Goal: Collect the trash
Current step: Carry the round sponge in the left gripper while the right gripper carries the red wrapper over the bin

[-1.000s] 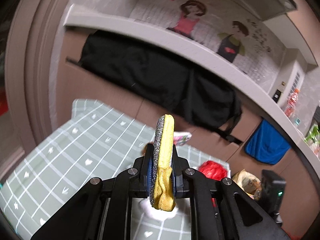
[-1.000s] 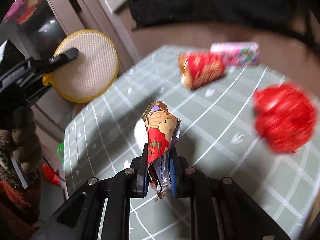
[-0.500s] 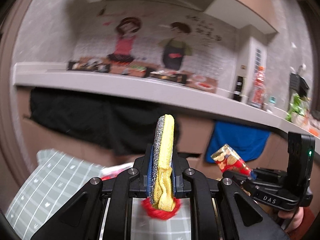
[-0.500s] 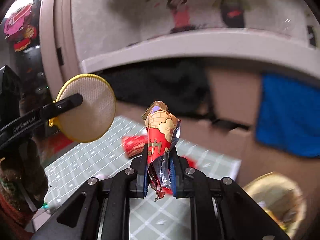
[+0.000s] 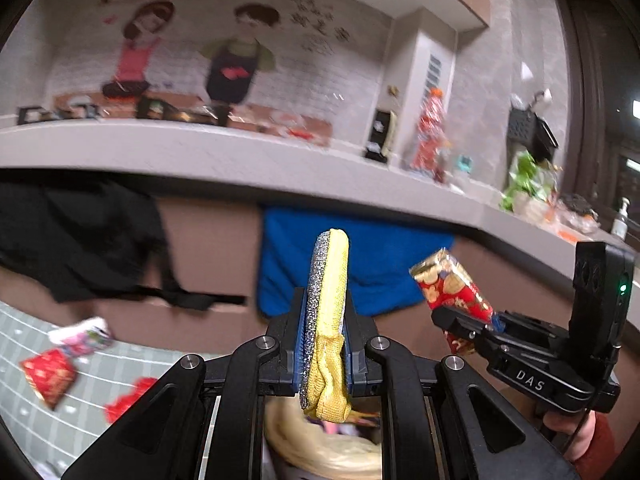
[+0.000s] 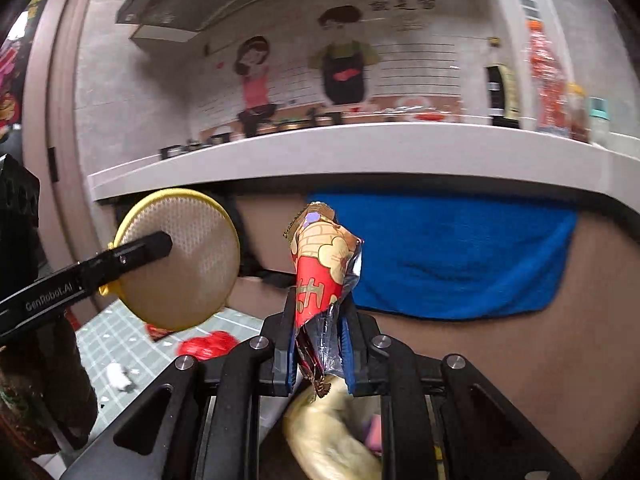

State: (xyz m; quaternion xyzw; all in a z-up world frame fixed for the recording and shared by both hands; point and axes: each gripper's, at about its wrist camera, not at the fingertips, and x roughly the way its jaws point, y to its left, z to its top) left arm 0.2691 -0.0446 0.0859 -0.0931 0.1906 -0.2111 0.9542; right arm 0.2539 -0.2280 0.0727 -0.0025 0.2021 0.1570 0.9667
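We have both hands loaded. The left gripper (image 5: 326, 308) is clamped fully down on a round yellow scouring pad (image 5: 327, 320), gripped edge-on so its disc stands upright out of the jaws; from the right wrist view the pad (image 6: 178, 266) shows its flat mesh face. The right gripper (image 6: 318, 320) is pinched nearly closed on a crinkled red-and-gold snack wrapper (image 6: 322, 276), held by its lower end so most of the foil sticks up free, probably so it drops cleanly once released. From the left view the same wrapper (image 5: 450, 286) sits just right of the pad, so we carry both items side by side.

Both grippers hang over a pale rounded container (image 5: 320, 446), blurred and mostly hidden by the jaws; we judge it the trash bin, though we cannot tell for sure.

More trash lies on the green checked tablecloth (image 5: 48, 424) off to the left: a red packet (image 5: 50, 376), a red crumpled piece (image 5: 124, 398) and a pink-and-white wrapper (image 5: 82, 334). A blue towel (image 6: 460, 256) hangs below the counter (image 6: 360, 152) behind.
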